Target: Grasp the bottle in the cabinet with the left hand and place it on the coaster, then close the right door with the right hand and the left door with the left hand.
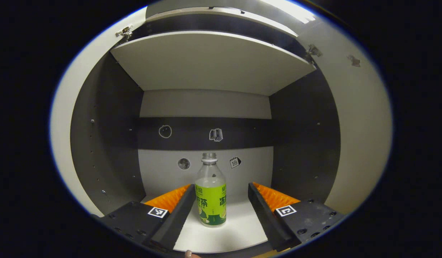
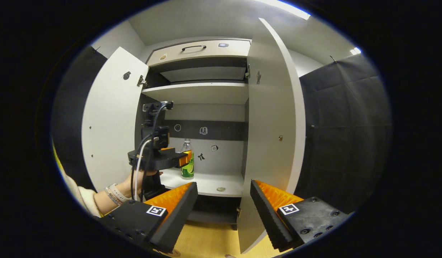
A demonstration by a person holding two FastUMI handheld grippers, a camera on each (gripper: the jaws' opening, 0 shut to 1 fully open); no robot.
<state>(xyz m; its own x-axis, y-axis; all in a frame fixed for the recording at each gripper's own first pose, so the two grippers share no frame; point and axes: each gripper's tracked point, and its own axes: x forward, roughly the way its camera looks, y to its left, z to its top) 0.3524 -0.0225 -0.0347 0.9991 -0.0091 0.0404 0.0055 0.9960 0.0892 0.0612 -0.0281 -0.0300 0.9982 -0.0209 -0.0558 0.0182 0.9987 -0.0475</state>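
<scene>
The left gripper [image 1: 218, 195] is reaching into the open cabinet [image 2: 203, 93] with its jaws spread wide, one finger on either side of the bottle [image 1: 210, 191]. In the left gripper view neither finger is touching the bottle; a gap is showing on both sides, so the grasp is judged not yet made. The spread stance is giving clearance for the fingers to pass around the body before squeezing.

The bottle is standing upright on the lower shelf [image 1: 221, 233], near the shelf's front half and roughly centred between the side walls. Its long axis is running vertically, with the uncapped neck pointing up toward the shelf above and the base sitting flat. The green label is wrapping the lower body, and the clear upper part appears empty or nearly so. An upright posture is suiting a side-on pinch across the label band.

In the right gripper view, the left gripper is appearing farther off at bottle height, held by a hand [image 2: 135, 184] with a wristband. The right gripper [image 2: 224, 208] is waiting outside the cabinet with its jaws also spread, holding nothing, just beside the right door [image 2: 274, 118], which is standing open edge-on. The left door [image 2: 111, 118] is swung wide open. This placement is judged to be preparing for the door-closing step. The coaster cannot be identified with confidence.
</scene>
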